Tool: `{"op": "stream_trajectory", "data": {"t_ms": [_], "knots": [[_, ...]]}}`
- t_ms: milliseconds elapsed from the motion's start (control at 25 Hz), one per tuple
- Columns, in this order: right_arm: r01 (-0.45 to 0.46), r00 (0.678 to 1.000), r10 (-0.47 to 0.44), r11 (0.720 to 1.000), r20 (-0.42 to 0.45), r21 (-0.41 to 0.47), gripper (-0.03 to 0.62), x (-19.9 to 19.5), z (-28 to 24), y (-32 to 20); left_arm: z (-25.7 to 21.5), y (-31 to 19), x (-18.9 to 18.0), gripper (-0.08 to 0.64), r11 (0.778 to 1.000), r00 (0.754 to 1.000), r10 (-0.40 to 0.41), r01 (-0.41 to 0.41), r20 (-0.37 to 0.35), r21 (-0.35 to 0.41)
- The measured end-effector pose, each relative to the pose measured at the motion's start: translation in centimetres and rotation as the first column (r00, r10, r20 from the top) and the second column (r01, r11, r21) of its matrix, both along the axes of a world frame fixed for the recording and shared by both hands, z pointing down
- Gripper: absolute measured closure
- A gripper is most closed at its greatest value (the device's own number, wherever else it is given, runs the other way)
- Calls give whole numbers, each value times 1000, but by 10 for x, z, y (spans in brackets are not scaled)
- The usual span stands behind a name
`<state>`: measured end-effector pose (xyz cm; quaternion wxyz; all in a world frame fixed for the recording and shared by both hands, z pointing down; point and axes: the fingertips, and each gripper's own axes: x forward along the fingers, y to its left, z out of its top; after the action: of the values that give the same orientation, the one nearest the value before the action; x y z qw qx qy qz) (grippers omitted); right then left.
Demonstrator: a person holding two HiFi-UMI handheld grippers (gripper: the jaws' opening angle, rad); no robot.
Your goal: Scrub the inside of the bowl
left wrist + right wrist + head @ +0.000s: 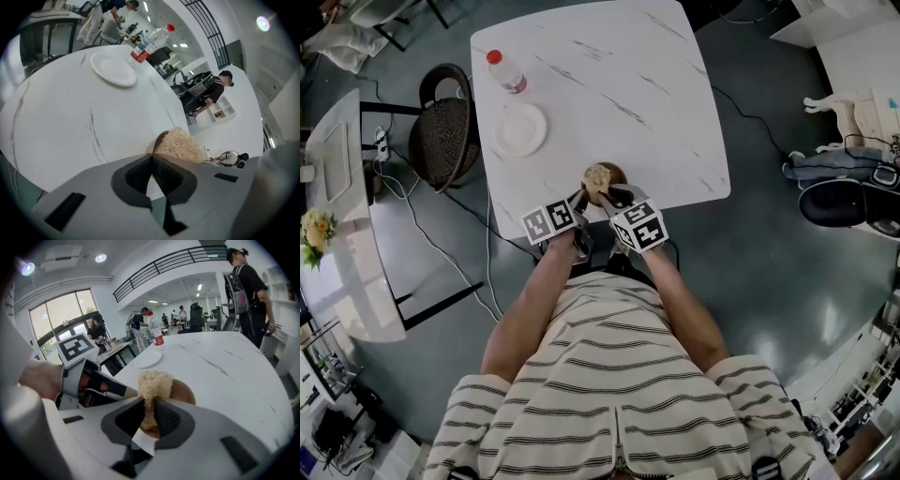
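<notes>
**Both grippers at the bowl, scrubber in hand**

My right gripper (149, 401) has its jaws clamped on a pale, fibrous scrubber (152, 380), which stands upright with its lower end down inside the brown bowl (180, 390). My left gripper (151, 157) has its jaws drawn together at the tips, pinched on the near rim of that bowl from the opposite side. From the head view, the two grippers sit close together, and the bowl rests at the near edge of the white marble table (609, 84). Farther out on the table lies an empty white plate (520, 128), and beyond it a clear bottle (506, 70) with a red cap. Several people stand in the room behind.
</notes>
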<state>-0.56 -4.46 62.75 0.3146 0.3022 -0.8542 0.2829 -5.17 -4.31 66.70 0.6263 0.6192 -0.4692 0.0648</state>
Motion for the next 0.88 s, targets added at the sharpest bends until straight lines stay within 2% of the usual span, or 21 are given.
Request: {"op": "stream_trajectory", "data": {"t_ms": [520, 880], "knots": [[46, 996, -46, 999, -73, -6, 523, 18, 2, 13, 0, 1, 1, 552, 1000, 1000, -10, 10, 6, -1], [91, 987, -84, 995, -140, 40, 523, 23, 1, 11, 1, 0, 2, 552, 1000, 1000, -18, 18, 11, -2]]}}
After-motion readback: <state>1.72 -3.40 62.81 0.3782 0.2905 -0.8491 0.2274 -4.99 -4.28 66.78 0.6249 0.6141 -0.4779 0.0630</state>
